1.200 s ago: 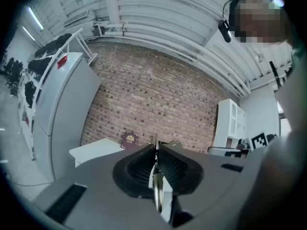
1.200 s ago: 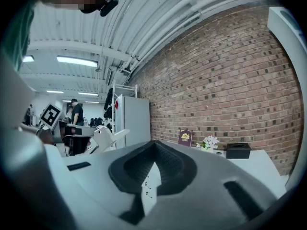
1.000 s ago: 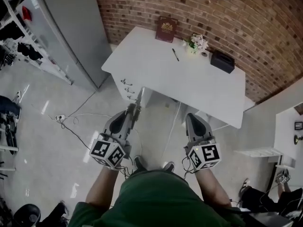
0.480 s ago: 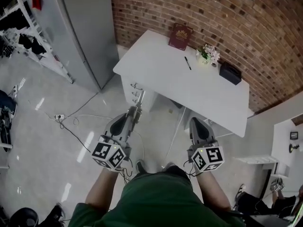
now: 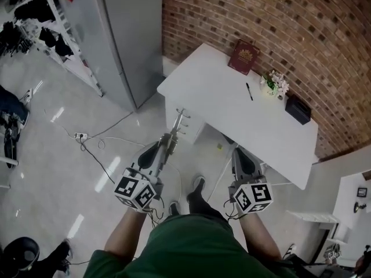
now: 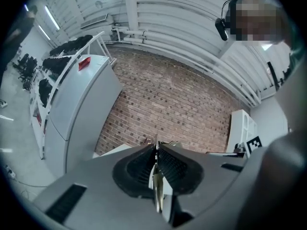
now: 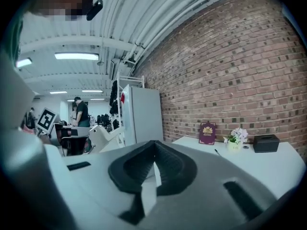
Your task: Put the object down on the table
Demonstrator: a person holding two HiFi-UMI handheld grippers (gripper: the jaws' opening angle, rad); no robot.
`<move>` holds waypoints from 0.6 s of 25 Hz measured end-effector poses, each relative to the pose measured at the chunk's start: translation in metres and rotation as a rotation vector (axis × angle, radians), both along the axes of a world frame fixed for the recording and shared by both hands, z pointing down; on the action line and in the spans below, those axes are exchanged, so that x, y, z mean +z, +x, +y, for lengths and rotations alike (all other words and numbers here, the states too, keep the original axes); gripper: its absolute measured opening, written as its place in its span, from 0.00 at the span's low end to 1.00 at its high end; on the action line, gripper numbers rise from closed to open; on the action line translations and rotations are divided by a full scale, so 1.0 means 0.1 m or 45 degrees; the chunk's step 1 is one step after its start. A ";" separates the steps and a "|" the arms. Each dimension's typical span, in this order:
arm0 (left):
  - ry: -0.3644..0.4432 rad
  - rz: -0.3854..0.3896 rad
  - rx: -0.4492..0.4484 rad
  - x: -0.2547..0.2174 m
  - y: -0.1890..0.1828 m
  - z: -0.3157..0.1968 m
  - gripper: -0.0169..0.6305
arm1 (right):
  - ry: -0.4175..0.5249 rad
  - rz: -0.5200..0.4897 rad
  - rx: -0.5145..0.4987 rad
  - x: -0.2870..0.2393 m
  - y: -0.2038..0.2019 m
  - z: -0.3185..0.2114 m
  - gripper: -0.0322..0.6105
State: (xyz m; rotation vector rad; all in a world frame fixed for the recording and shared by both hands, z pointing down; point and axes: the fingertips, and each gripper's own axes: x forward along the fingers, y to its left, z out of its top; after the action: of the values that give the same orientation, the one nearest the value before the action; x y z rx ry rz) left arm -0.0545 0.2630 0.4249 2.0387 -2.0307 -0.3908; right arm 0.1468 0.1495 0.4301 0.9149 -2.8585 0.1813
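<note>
Brick wall (image 5: 261, 16) backs the white table (image 5: 232, 103), which lies far ahead of both grippers, so judged too far for set-down yet. Left gripper (image 5: 164, 143) is clenched on a slim metal object (image 5: 177, 129) pointing toward the table. Right gripper (image 5: 239, 153) is pressed closed, empty, likely idle.

Office-like workspace, brick wall (image 5: 278, 22), white desk (image 5: 232, 106), storage racks (image 5: 40, 28)

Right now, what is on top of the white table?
A maroon book, a pen, a small flower pot and a black box. No part of the tabletop is covered.
</note>
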 end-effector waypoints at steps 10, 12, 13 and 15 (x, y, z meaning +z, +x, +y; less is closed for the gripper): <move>-0.029 -0.038 -0.111 -0.10 -0.41 -0.64 0.06 | -0.072 -0.079 -0.116 0.10 -0.55 -0.84 0.05; -0.033 -0.043 -0.130 -0.14 -0.43 -0.84 0.06 | -0.090 -0.088 -0.135 0.10 -0.61 -1.07 0.05; -0.037 -0.046 -0.139 -0.16 -0.45 -0.93 0.06 | -0.097 -0.093 -0.145 0.10 -0.64 -1.18 0.05; -0.044 -0.049 -0.154 -0.19 -0.48 -1.12 0.06 | -0.108 -0.104 -0.165 0.08 -0.70 -1.38 0.05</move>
State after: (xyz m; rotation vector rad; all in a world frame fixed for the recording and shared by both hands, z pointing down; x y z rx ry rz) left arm -0.1020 0.1510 0.4063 1.9237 -2.1750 -0.3388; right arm 0.0767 0.0118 0.4383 0.7197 -2.9466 0.3296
